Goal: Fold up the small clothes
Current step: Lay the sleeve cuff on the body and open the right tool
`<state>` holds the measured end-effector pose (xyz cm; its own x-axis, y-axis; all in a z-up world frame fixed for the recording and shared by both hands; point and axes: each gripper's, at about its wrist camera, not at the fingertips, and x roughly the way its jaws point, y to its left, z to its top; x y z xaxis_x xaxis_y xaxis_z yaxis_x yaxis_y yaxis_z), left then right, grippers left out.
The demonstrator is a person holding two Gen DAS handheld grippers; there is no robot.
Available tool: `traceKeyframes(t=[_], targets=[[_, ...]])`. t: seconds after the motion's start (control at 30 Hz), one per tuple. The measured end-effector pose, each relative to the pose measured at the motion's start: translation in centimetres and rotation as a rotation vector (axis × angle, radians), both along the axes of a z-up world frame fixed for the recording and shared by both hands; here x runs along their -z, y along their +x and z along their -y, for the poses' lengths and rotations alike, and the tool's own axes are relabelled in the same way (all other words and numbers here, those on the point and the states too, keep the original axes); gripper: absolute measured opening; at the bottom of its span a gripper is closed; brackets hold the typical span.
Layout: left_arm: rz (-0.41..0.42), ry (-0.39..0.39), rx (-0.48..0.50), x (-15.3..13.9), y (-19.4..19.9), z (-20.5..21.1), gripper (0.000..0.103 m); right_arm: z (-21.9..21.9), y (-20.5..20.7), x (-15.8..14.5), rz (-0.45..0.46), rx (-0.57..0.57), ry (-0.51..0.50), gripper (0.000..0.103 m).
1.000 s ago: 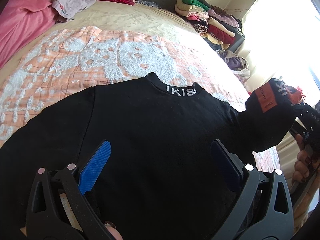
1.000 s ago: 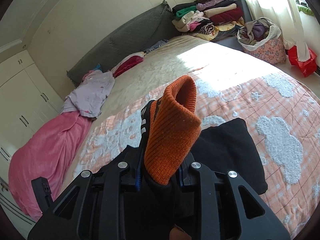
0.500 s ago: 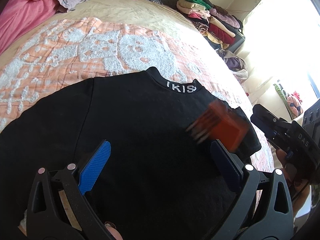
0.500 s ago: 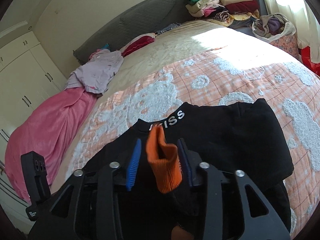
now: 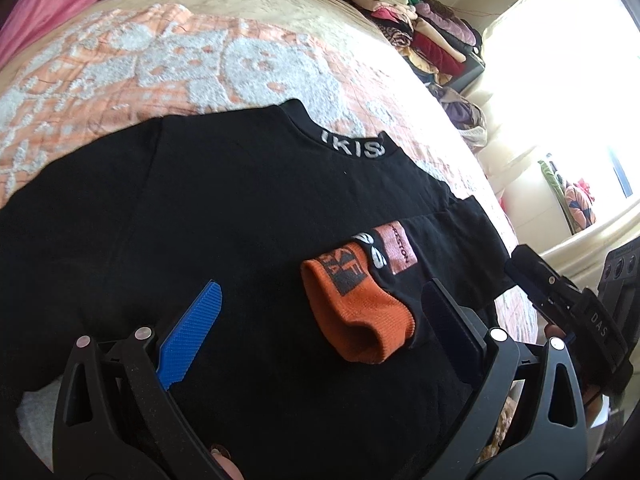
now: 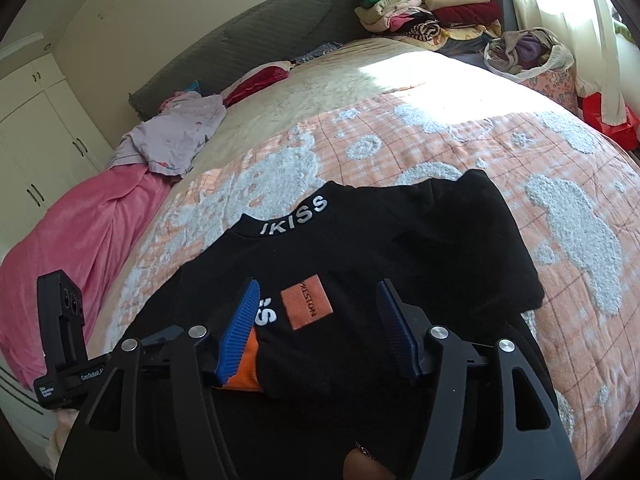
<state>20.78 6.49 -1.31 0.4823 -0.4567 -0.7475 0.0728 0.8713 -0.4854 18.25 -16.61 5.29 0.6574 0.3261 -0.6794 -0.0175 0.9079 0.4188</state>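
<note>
A black sweatshirt with "IKISS" on its collar lies flat on the bed. One sleeve is folded across the body, showing an orange patch and an orange cuff. My right gripper hovers over that sleeve with its jaws opening. The sleeve lies between the blue pads and neither pad presses on it. The right gripper also shows at the right edge of the left wrist view. My left gripper is open low over the shirt body, with the cuff resting loose near its right finger.
The shirt rests on a peach blanket with white fleecy patches. A pink blanket and a lilac garment lie at the far left. Stacked folded clothes and a full laundry bag stand beyond the bed's far right corner.
The right gripper carried the sleeve in over the shirt, came down and let go, its jaws spreading. The orange cuff now lies on the body. The left gripper sank a little.
</note>
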Motion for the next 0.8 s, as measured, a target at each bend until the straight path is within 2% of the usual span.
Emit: traceKeyframes(t=[0.07,0.13,0.3,0.4,0.5,0.6,0.63,0.8], targets=[[-0.014,0.005,0.02,0.5,0.2,1.0,0.081,0.6,-0.8,0.1,-0.005,0.024,-0.008,0.06],[-0.019,0.001,0.028,0.9,0.4,1.7,0.074,1.3,-1.8,0.2,-0.003,0.053,-0.028,0.06],[-0.053,0.016,0.039,2.2,0.8,3.4,0.072,2.9,-3.9,0.4,0.014,0.112,-0.064,0.061],[-0.039,0.06,0.02,2.4,0.8,4.0,0.062,3.9,-4.5,0.7,0.013,0.138,-0.049,0.061],[-0.022,0.087,0.013,2.4,0.8,4.3,0.046,4.6,-5.0,1.1,0.011,0.159,-0.039,0.061],[0.005,0.105,0.011,2.2,0.7,4.3,0.013,5.0,-5.3,1.5,0.003,0.165,-0.022,0.061],[0.009,0.093,0.017,2.1,0.7,4.2,0.009,5.1,-5.4,1.7,0.002,0.165,-0.016,0.061],[0.07,0.1,0.026,0.4,0.1,3.7,0.006,5.4,-5.6,2.2,-0.01,0.171,-0.008,0.061]])
